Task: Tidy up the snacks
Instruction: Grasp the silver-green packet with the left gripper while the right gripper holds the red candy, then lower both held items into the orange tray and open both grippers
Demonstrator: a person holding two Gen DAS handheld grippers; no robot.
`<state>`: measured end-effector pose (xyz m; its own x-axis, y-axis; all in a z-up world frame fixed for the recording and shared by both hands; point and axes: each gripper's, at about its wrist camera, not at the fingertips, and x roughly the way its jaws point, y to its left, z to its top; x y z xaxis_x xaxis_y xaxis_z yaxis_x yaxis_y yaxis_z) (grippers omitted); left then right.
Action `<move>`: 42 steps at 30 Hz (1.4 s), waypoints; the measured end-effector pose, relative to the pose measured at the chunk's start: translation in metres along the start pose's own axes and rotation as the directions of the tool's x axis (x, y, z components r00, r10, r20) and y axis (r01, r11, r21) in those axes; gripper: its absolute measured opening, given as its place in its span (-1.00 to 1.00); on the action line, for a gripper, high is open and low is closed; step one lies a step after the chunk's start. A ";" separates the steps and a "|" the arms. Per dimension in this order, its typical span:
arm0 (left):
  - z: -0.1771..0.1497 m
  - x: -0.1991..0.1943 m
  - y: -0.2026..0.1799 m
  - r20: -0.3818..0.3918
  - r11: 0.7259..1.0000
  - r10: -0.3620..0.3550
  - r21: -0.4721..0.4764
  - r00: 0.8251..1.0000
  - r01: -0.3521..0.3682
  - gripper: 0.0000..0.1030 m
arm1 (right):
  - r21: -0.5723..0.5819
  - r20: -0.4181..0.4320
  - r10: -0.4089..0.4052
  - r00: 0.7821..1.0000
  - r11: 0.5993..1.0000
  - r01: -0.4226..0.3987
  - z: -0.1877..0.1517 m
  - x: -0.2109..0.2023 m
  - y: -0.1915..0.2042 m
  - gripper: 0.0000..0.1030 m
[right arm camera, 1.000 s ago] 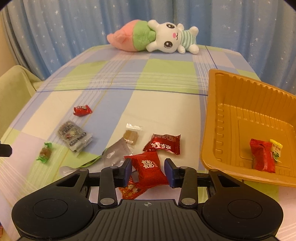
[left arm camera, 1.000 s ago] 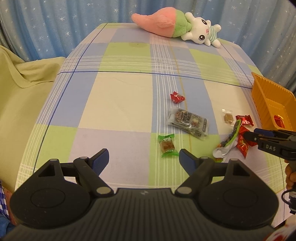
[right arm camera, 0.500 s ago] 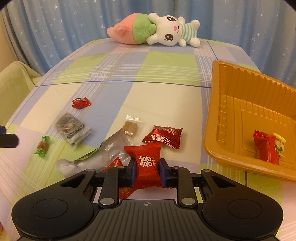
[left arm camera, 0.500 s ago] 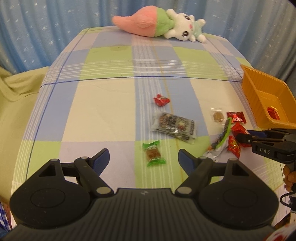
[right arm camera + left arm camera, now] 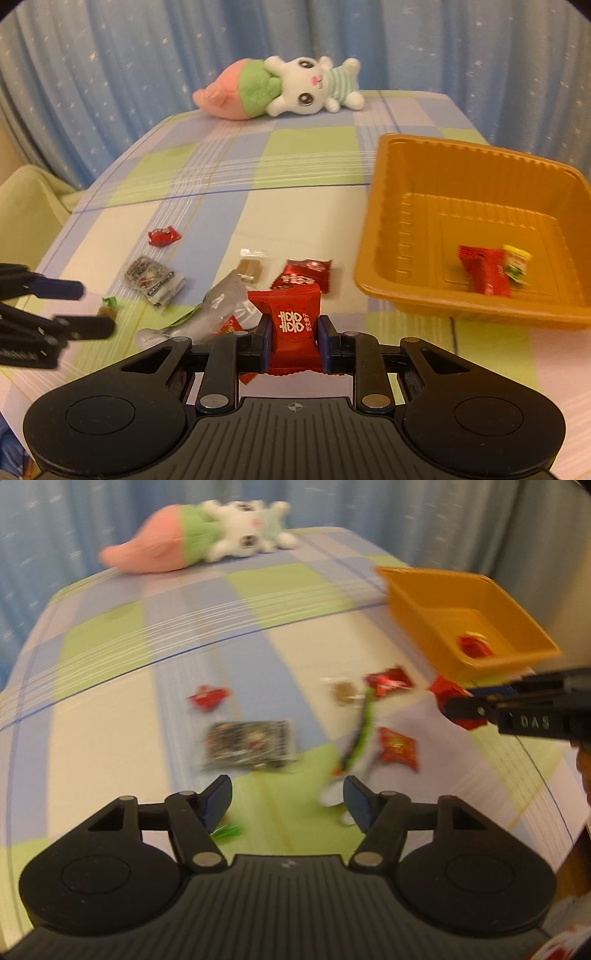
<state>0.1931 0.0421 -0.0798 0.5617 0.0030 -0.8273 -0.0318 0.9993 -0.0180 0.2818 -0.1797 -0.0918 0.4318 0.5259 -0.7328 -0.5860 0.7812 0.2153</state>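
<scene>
Red candy packet (image 5: 294, 325) clamped in right gripper (image 5: 294, 341) for transfer to orange tray (image 5: 373, 258) at two o'clock; left gripper (image 5: 288, 805) fingers apart, idle.

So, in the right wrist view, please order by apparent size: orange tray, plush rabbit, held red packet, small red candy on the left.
1. Orange tray, largest.
2. Plush rabbit, though it lies farther away, so its true size is unsure.
3. Held red packet, in the right gripper, enlarged by nearness.
4. Small red candy, smallest.

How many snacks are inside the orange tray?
2: a red packet and a small yellow-topped one, side by side on the floor of the orange tray. Nothing else shows inside.
</scene>
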 end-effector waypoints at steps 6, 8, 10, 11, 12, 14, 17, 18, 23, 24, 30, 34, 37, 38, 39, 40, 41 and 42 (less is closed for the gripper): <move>0.010 0.026 -0.023 -0.027 0.988 -0.061 0.143 0.998 0.065 0.01 | 0.067 0.007 -0.040 0.999 0.997 0.039 -0.010 -0.020 -0.015 -0.51; 0.013 0.033 -0.029 -0.038 0.980 -0.073 0.181 0.997 0.079 0.00 | 0.089 0.009 -0.054 0.998 0.995 0.053 -0.014 -0.026 -0.021 -0.51; 0.016 0.040 -0.033 -0.047 0.972 -0.084 0.215 0.995 0.092 -0.09 | 0.111 0.013 -0.071 0.997 0.991 0.069 -0.017 -0.032 -0.026 -0.51; 0.017 0.044 -0.034 -0.060 0.969 -0.085 0.227 0.995 0.097 -0.11 | 0.123 0.015 -0.079 0.997 0.990 0.076 -0.019 -0.036 -0.029 -0.51; 0.019 0.048 -0.036 -0.070 0.967 -0.087 0.235 0.994 0.102 -0.20 | 0.135 0.016 -0.085 0.996 0.987 0.082 -0.021 -0.038 -0.033 -0.51; 0.021 0.053 -0.037 -0.078 0.962 -0.093 0.251 0.993 0.110 -0.24 | 0.164 0.019 -0.098 0.995 0.982 0.093 -0.024 -0.044 -0.039 -0.51; 0.024 0.060 -0.040 -0.094 0.956 -0.093 0.269 0.991 0.115 -0.35 | 0.195 0.021 -0.118 0.993 0.974 0.112 -0.029 -0.052 -0.046 -0.51; 0.025 0.062 -0.040 -0.100 0.955 -0.098 0.269 0.990 0.122 -0.38 | 0.204 0.022 -0.124 0.992 0.972 0.117 -0.031 -0.054 -0.048 -0.51; 0.029 0.069 -0.045 -0.111 0.953 -0.113 0.268 0.987 0.139 -0.50 | 0.233 0.022 -0.146 0.989 0.963 0.137 -0.040 -0.065 -0.057 -0.51; 0.030 0.069 -0.046 -0.110 0.954 -0.113 0.266 0.987 0.139 -0.51 | 0.237 0.022 -0.149 0.989 0.961 0.140 -0.041 -0.067 -0.059 -0.51; 0.029 0.067 -0.049 -0.098 0.966 -0.109 0.224 0.989 0.128 -0.56 | 0.244 0.025 -0.154 0.988 0.959 0.143 -0.046 -0.072 -0.065 -0.51; 0.027 0.058 -0.046 -0.085 0.977 -0.115 0.171 0.990 0.128 -0.56 | 0.239 0.029 -0.147 0.989 0.961 0.135 -0.046 -0.073 -0.067 -0.51; 0.026 0.047 -0.043 -0.070 0.984 -0.121 0.123 0.990 0.129 -0.56 | 0.232 0.034 -0.137 0.990 0.965 0.125 -0.045 -0.073 -0.068 -0.51; 0.026 0.044 -0.042 -0.064 0.986 -0.123 0.109 0.990 0.129 -0.56 | 0.230 0.036 -0.133 0.990 0.966 0.121 -0.045 -0.073 -0.069 -0.51; 0.026 0.040 -0.042 -0.056 0.987 -0.123 0.097 0.991 0.128 -0.56 | 0.226 0.038 -0.129 0.991 0.967 0.117 -0.045 -0.074 -0.069 -0.51; 0.026 0.036 -0.042 -0.048 0.988 -0.120 0.088 0.992 0.124 -0.56 | 0.223 0.039 -0.124 0.991 0.968 0.113 -0.044 -0.073 -0.070 -0.51; 0.027 0.032 -0.042 -0.041 0.990 -0.118 0.079 0.992 0.121 -0.56 | 0.220 0.041 -0.120 0.992 0.970 0.109 -0.044 -0.074 -0.070 -0.51; 0.027 0.029 -0.042 -0.034 0.991 -0.116 0.067 0.993 0.119 -0.56 | 0.217 0.043 -0.117 0.992 0.971 0.105 -0.043 -0.074 -0.071 -0.51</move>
<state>0.2330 0.0008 -0.0874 0.5329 -0.1147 -0.8384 0.0906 0.9928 -0.0782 0.2623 -0.2884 -0.0808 0.5261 0.4451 -0.7247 -0.3751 0.8862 0.2720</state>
